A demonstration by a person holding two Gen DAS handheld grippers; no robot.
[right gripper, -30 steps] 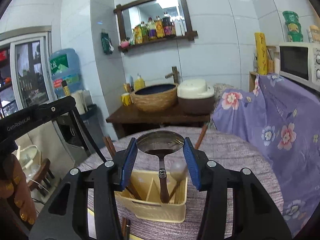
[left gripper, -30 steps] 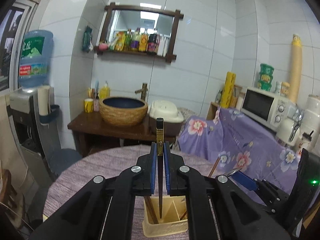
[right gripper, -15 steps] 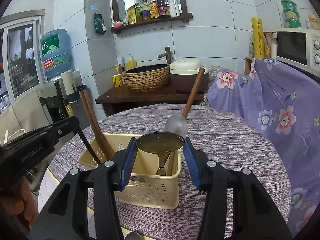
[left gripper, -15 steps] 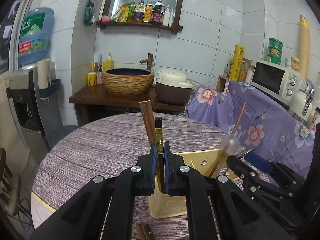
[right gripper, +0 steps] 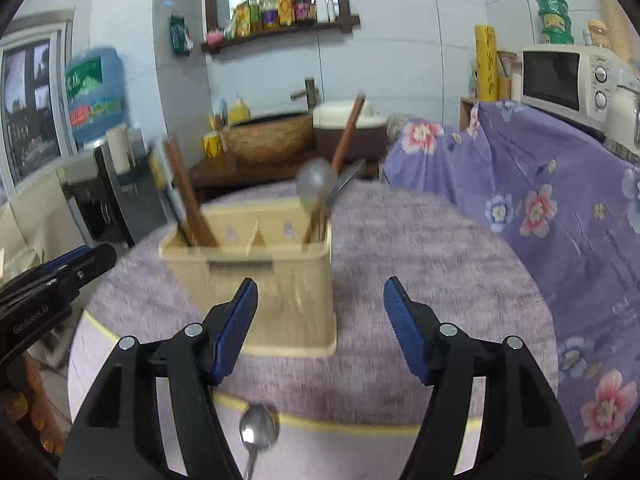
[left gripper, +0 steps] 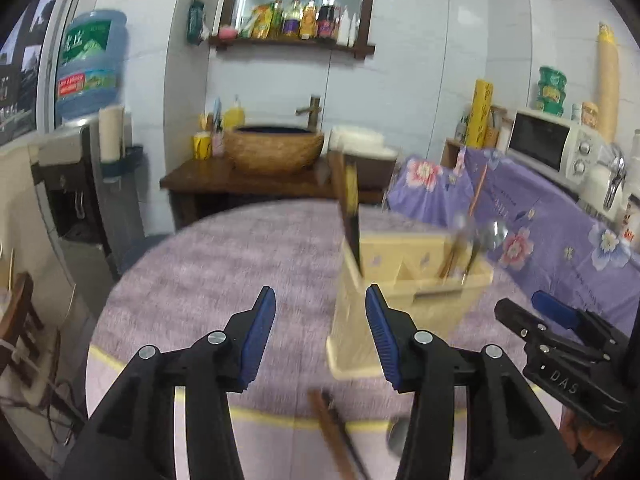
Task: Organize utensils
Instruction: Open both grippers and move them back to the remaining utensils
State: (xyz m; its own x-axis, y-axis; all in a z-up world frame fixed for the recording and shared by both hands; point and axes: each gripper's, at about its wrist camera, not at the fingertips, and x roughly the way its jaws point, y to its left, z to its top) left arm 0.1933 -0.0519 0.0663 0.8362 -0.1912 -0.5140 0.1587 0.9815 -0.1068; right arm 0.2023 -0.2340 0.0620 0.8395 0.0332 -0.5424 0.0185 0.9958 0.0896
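Utensils stand sorted in the cream caddy (right gripper: 256,280) near the table's (right gripper: 420,248) middle: chopsticks (right gripper: 188,200) left, spoons (right gripper: 320,188) right. Left gripper (left gripper: 320,312) and right gripper (right gripper: 320,304) are both spread, empty. One spoon (right gripper: 258,432) and chopsticks (left gripper: 332,424) remain at the near edge, apparently still to be stowed.

We read "GenRobot.AI" in white on the black body of the left gripper (right gripper: 56,280) in the right wrist view and "DAS" on the black body of the right gripper (left gripper: 560,344) in the left wrist view, while other labels remain illegible.
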